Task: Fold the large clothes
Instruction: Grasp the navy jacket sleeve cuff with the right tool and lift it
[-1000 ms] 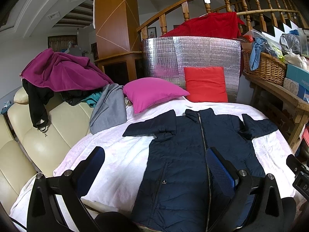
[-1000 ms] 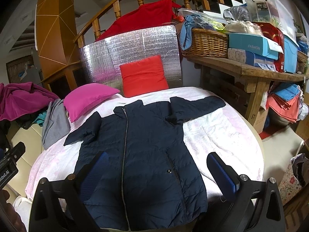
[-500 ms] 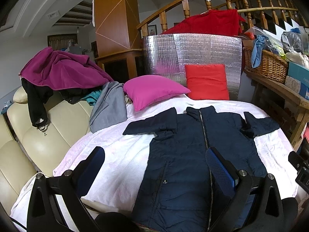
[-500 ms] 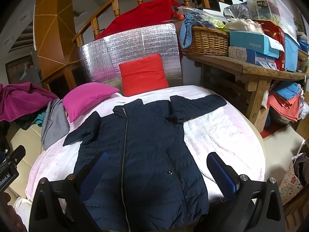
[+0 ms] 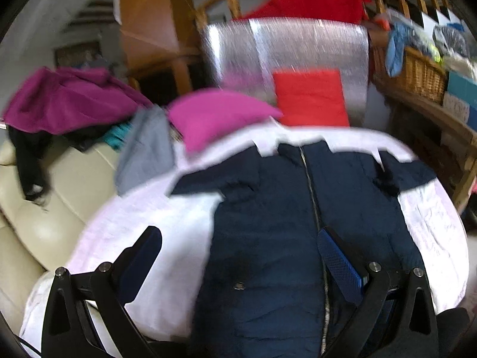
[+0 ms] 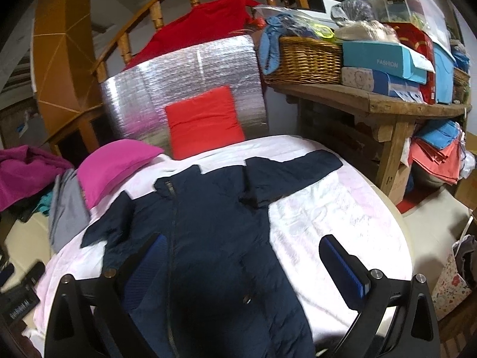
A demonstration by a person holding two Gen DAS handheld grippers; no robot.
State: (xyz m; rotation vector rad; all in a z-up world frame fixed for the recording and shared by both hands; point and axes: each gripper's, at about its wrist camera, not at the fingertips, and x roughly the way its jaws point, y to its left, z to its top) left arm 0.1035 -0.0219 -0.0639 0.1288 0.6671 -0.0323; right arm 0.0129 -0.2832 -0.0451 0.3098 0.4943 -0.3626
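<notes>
A navy padded jacket lies flat and zipped on a round table covered with a pale pink cloth, both sleeves spread outward. My left gripper hovers open over the jacket's lower left half, nothing between its blue pads. My right gripper is open too, above the jacket's lower right side and the bare cloth. The left wrist view is motion-blurred.
A magenta pillow and a red cushion sit at the table's far side against a silver foil panel. Clothes pile on a cream sofa to the left. A wooden bench with basket and boxes stands right.
Both grippers have moved forward and lower over the jacket, which now looms larger. The right view has swung rightward. Both stay open and empty; the jacket has not moved.
</notes>
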